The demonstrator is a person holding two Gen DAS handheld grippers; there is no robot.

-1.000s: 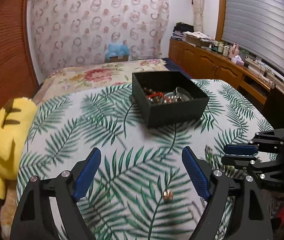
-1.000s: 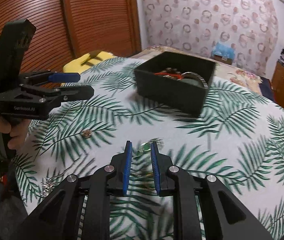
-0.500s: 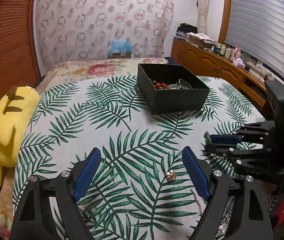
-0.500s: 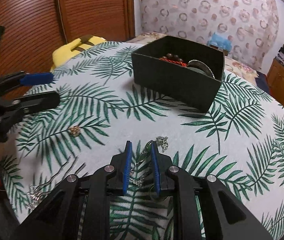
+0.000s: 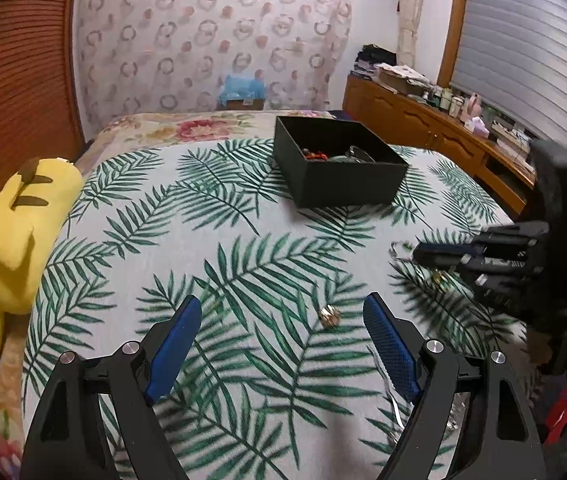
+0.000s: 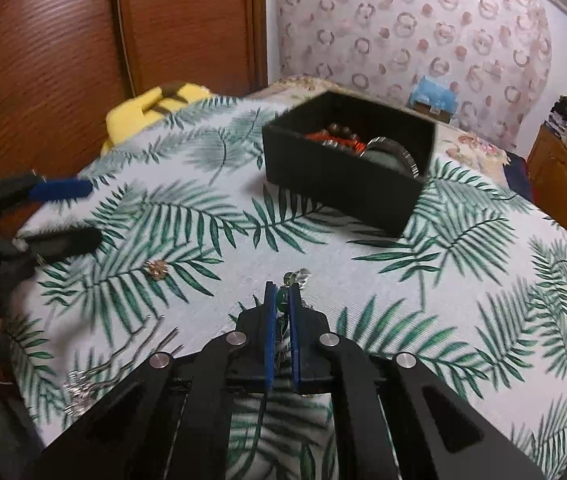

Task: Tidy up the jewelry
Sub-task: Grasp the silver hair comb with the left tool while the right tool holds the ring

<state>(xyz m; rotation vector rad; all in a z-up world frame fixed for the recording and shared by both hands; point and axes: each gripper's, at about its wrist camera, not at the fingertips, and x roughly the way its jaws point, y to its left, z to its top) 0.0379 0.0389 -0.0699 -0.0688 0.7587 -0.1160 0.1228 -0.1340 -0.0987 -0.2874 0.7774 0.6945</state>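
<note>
A black box (image 5: 339,160) (image 6: 347,176) with red beads and a bracelet inside stands at the far side of the leaf-print cloth (image 5: 211,248). My right gripper (image 6: 282,287) (image 5: 419,256) is low over the cloth. Its jaws are closing, and the blue pads pinch a thin silver chain with green beads (image 6: 297,278) (image 5: 399,249). A small gold flower bead (image 5: 329,316) (image 6: 156,269) lies on the cloth. My left gripper (image 5: 282,302) (image 6: 87,213) is open above the cloth, with the bead just ahead of its right finger and nothing between the pads.
Silver hairpins with a sparkly cluster (image 6: 83,388) (image 5: 387,380) lie near the front edge. A yellow plush toy (image 5: 23,220) (image 6: 155,108) sits at the cloth's left edge. A wooden cabinet (image 5: 423,128) with clutter runs along the right wall. Ribbed wooden doors (image 6: 63,60) stand behind.
The right gripper's jaws have narrowed from a small gap onto the chain. The left gripper has drawn back, so the box and the gold bead sit farther ahead of it.
</note>
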